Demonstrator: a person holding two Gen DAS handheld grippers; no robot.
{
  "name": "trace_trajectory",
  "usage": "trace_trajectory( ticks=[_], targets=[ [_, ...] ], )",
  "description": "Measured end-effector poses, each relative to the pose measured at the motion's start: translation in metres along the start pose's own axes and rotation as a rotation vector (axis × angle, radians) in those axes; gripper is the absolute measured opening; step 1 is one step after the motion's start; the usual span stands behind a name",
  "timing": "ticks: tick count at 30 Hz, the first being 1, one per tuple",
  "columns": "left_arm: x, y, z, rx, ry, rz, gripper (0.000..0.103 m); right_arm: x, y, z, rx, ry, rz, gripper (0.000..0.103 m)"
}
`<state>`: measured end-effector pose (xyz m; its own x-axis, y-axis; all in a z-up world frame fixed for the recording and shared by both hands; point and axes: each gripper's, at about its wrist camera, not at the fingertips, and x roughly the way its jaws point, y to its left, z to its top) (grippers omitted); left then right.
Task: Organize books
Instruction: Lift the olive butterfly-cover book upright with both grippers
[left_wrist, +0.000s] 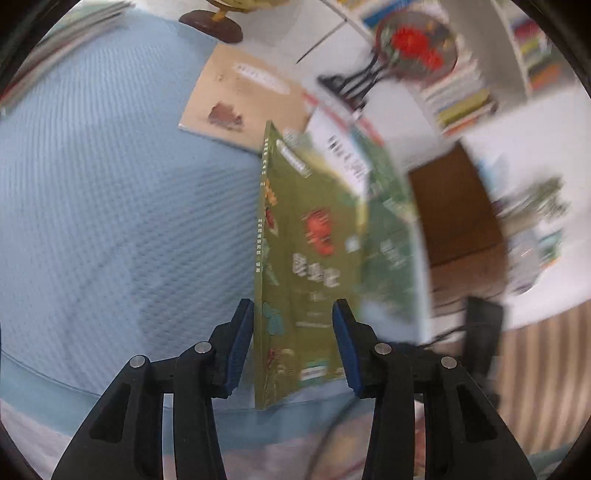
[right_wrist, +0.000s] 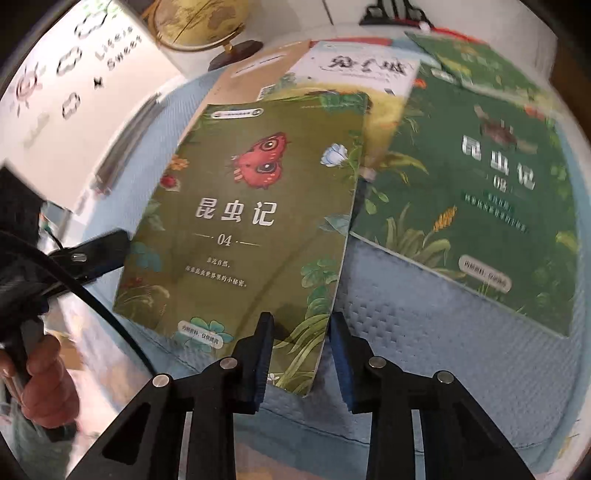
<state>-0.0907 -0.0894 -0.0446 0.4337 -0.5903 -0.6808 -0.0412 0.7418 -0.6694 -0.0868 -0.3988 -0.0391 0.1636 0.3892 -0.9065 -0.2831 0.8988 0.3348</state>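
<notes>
Left tongs (left_wrist: 293, 343): jaws standing partly apart around the spine edge of the olive-green book (left_wrist: 295, 258); the left pad is sitting against the spine, while the right pad is showing a gap, so a firm grip cannot be told.
Right tongs (right_wrist: 301, 354): jaws straddling the book's lower right corner (right_wrist: 251, 221), narrowly parted, with the right pad clear of the page edge (no clamp visible).
Olive-green book: paperback with a red butterfly, white Chinese title, the number 04, and flowers and leaves around the border; it is being held up off the blue quilted surface (left_wrist: 110, 221), tilted, near that surface's front edge.
Neighbouring books: a dark green book (right_wrist: 480, 184) of the same series is lying flat just to the right; a tan book (left_wrist: 243, 99) and a white-covered book (right_wrist: 362, 66) are lying behind, partly overlapped.
Left wrist view only: the green book's spine edge-on, a bookshelf (left_wrist: 535, 48) with colourful spines, a round red-flowered ornament (left_wrist: 415, 46) on a black stand, and striped floor; much of this is blurred.
Right wrist view only: the full front cover, a globe (right_wrist: 195, 22), a white board (right_wrist: 85, 74) with lettering, and a person's hand (right_wrist: 44, 380) gripping the left tool's handle.
</notes>
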Motion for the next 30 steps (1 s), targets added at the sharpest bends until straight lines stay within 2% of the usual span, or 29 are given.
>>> trace_trajectory(
  ticks=[1,3,5,7,8,13,16,19,20,21,23,28,30],
  targets=[
    [0.0,0.001,0.0,-0.01,-0.006,-0.009,0.039,0.0,-0.006,0.001,0.023,0.002,0.03,0.031],
    [0.011,0.004,-0.003,-0.014,0.008,0.043,0.037,0.0,-0.011,0.001,0.043,0.004,0.058,0.031],
    [0.027,0.004,-0.008,-0.007,0.045,0.065,0.03,-0.001,-0.011,0.001,0.036,0.002,0.062,0.031],
    [0.042,-0.001,-0.012,0.009,0.061,0.101,0.029,-0.001,-0.009,0.001,0.021,-0.004,0.052,0.031],
    [0.044,-0.002,-0.013,0.014,0.059,0.112,0.023,-0.001,-0.008,0.001,0.014,-0.008,0.047,0.031],
    [0.053,-0.004,-0.01,-0.021,0.071,0.08,0.016,-0.001,-0.011,-0.002,0.029,-0.003,0.06,0.032],
    [0.046,-0.011,-0.006,-0.06,0.066,-0.011,0.015,-0.009,-0.016,-0.001,0.101,0.009,0.149,0.034],
    [0.026,-0.013,0.002,-0.149,0.023,-0.212,0.015,-0.028,-0.023,0.003,0.134,-0.021,0.209,0.037],
    [0.025,-0.013,0.004,-0.171,0.021,-0.251,0.015,-0.033,-0.026,0.003,0.146,-0.032,0.245,0.043],
    [0.025,-0.013,0.006,-0.189,0.021,-0.285,0.015,-0.036,-0.032,0.004,0.175,-0.047,0.302,0.065],
    [0.027,-0.011,0.009,-0.228,0.031,-0.332,0.015,-0.035,-0.043,0.004,0.24,-0.046,0.354,0.091],
    [0.032,0.001,0.006,-0.318,0.051,-0.416,0.015,-0.005,-0.075,-0.002,0.429,-0.001,0.581,0.087],
    [0.033,0.003,0.003,-0.331,0.064,-0.403,0.014,0.01,-0.082,-0.002,0.505,0.007,0.673,0.061]
  ],
)
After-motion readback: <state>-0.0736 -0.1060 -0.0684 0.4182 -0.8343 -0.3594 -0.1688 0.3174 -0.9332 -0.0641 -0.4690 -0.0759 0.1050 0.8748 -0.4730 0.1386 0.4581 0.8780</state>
